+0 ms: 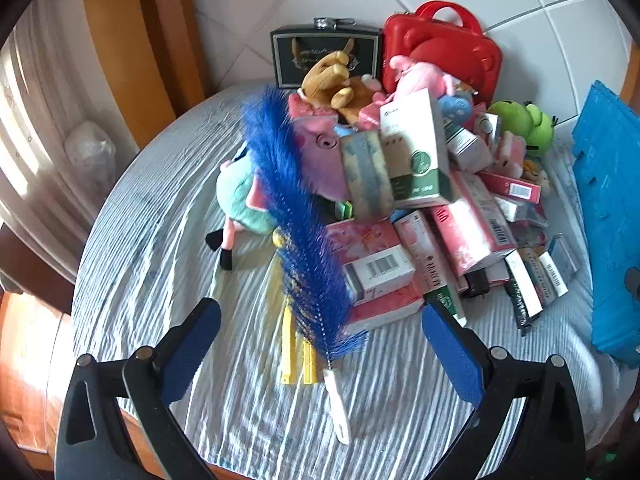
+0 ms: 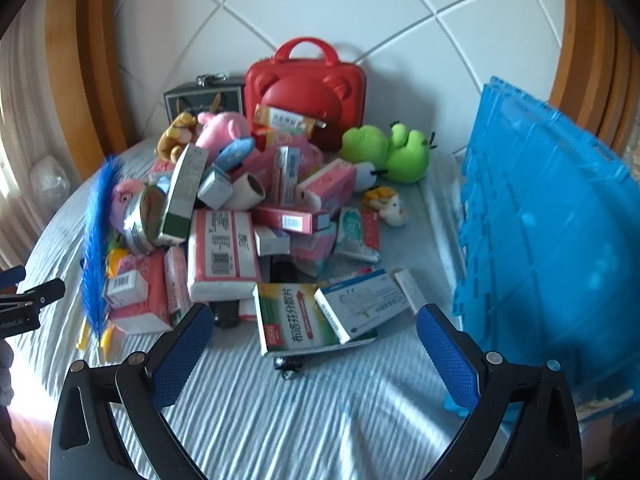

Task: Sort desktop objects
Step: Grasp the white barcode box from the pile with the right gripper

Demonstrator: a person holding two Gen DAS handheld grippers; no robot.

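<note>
Left gripper: blue-padded fingers spread wide, nothing between the pads; hangs over the near edge of the pale striped bedcover. The white handle of the long blue bristle brush lies on the cloth between the fingers, not touching either; its bristles lean up against the heap.

Right gripper: jaws also fully apart, empty, just short of the green-and-white medicine box at the heap's near edge.

Heap sits mid-bed: pink tissue packs, small cartons, plush pig toy, green plush frog. Red hard-shell case with handle and dark tin box stand behind, against the white padded headboard. Blue plastic crate stands right of the heap, beside the right gripper
</note>
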